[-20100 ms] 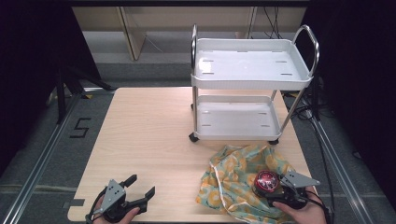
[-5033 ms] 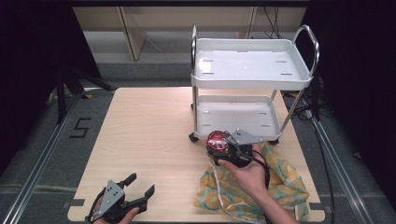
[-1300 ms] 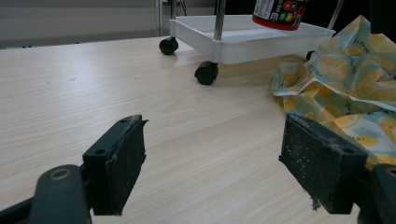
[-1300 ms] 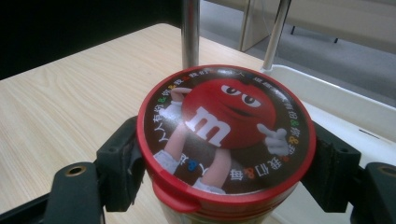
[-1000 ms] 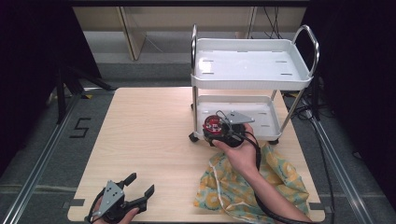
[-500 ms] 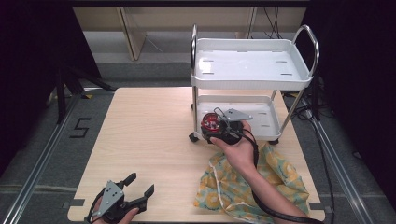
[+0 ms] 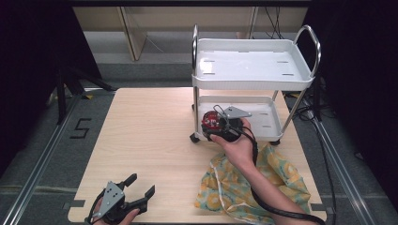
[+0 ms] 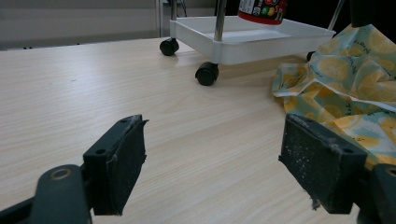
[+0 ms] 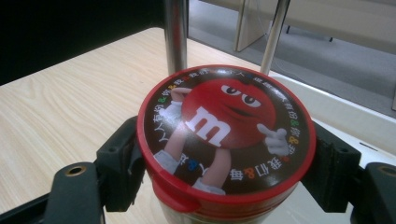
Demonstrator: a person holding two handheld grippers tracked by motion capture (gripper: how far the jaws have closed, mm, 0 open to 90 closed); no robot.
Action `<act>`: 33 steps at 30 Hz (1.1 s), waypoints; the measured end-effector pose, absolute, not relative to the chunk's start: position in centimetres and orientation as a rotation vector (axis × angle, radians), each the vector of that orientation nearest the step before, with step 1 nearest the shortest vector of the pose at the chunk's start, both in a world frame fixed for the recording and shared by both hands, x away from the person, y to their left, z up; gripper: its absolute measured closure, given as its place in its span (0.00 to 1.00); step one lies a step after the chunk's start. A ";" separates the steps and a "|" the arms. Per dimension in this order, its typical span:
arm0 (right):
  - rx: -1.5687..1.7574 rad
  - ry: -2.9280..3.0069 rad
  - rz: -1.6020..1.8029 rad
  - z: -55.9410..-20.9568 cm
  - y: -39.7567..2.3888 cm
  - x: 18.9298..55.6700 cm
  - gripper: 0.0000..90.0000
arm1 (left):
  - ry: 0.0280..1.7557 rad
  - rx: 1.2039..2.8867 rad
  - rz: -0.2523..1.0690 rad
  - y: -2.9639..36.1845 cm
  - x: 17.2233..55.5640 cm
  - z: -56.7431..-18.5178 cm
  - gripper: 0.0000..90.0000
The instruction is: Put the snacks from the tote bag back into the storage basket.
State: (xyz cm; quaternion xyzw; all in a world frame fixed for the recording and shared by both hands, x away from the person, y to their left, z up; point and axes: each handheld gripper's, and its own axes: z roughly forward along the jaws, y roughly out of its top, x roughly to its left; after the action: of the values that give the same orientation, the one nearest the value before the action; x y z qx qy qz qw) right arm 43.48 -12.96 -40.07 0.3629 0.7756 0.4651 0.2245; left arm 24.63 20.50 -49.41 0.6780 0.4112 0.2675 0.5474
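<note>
Candy tub clamped, held at cart's lower shelf.

Nearest, at table's front edge: left gripper (image 7: pixel 136 190), jaws wide apart, holding nothing. Farther in, past yellow patterned cloth (image 7: pixel 253 183): right gripper (image 7: pixel 213 123) closed on red-lidded candy tub (image 9: pixel 226 135), one jaw on each side, over left end of white cart's lower tray (image 7: pixel 267 119).

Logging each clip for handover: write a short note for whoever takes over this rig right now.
Right tongs: shut on the tub, gripped at its sides, lid up.
Left tongs: open, holding nothing, low over the table near its front edge.
Tub: held at the left end of the cart, at the lower tray; whether it rests on the tray is unclear.
Cloth: crumpled on the table in front of the cart.
Done: tub lifted and carried to the cart.
Left: probably set it down on the lower tray and release.
</note>
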 end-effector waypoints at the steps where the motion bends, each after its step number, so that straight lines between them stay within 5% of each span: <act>1: 0.985 2.132 1.275 -40.0 -13.0 43.6 0.30 | 0.981 1.601 0.631 20.5 24.6 -49.4 0.24; 33: 1.039 2.109 1.221 -40.0 -13.0 45.5 0.30 | 0.966 1.597 0.634 20.6 24.7 -49.4 0.24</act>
State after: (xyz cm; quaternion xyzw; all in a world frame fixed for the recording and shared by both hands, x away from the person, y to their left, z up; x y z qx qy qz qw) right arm 45.52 -13.04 -39.99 0.3805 0.7720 0.4470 0.2437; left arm 24.72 20.58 -49.42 0.6754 0.4085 0.2680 0.5524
